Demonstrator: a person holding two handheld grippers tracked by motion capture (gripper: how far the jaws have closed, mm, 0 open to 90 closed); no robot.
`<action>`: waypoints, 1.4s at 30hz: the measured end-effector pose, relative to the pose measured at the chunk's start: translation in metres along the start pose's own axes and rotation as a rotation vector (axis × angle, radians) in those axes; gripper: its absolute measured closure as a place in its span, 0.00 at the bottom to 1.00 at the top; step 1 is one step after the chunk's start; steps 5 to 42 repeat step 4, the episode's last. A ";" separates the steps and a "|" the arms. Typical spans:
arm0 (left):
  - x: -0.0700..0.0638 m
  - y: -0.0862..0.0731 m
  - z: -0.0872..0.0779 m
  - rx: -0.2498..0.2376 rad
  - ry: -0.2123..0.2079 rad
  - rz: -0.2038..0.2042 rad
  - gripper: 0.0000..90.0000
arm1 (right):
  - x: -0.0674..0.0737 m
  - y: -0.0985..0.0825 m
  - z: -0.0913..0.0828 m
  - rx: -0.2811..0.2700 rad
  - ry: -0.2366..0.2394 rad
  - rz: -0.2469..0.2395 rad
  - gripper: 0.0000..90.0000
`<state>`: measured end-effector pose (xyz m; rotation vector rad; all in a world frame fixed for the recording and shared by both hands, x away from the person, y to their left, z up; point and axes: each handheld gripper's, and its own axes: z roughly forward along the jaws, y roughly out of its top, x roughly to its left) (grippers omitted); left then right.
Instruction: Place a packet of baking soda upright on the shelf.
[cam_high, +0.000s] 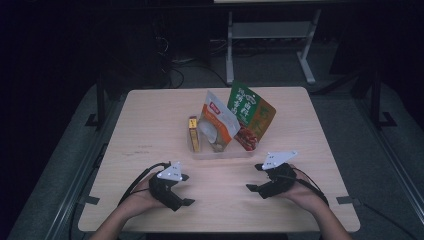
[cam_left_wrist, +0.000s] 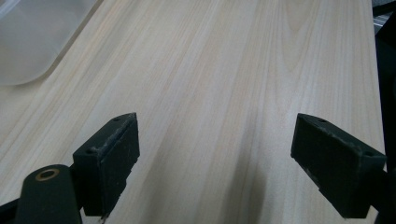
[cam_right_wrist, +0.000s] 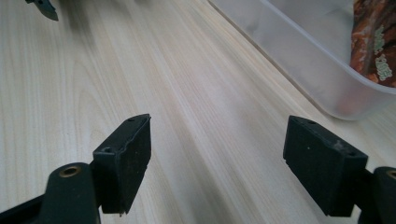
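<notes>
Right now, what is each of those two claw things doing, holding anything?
Left gripper: open, nothing between its jaws, just bare table ahead.
Right gripper: open, holding nothing, beside the clear plastic tub.

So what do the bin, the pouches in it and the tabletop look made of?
Bin: looks like frosted, translucent plastic; the table shows dimly through its wall.
Green pouch and orange pouch: likely printed plastic film, glossy, creased and standing up.
Tabletop: pale wood grain in long streaks, matte; solid wood or laminate, I cannot tell.
</notes>
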<state>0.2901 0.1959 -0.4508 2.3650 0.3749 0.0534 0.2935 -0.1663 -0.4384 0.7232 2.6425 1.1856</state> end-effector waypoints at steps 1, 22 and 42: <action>0.000 0.000 0.000 0.001 0.002 0.000 0.16 | 0.000 0.000 0.000 0.000 0.000 0.000 0.25; 0.000 0.000 0.000 -0.004 0.002 -0.001 0.17 | 0.000 0.000 0.001 0.000 0.005 -0.004 0.25; 0.000 0.000 0.000 -0.004 0.002 -0.001 0.17 | 0.000 0.000 0.001 0.000 0.005 -0.004 0.25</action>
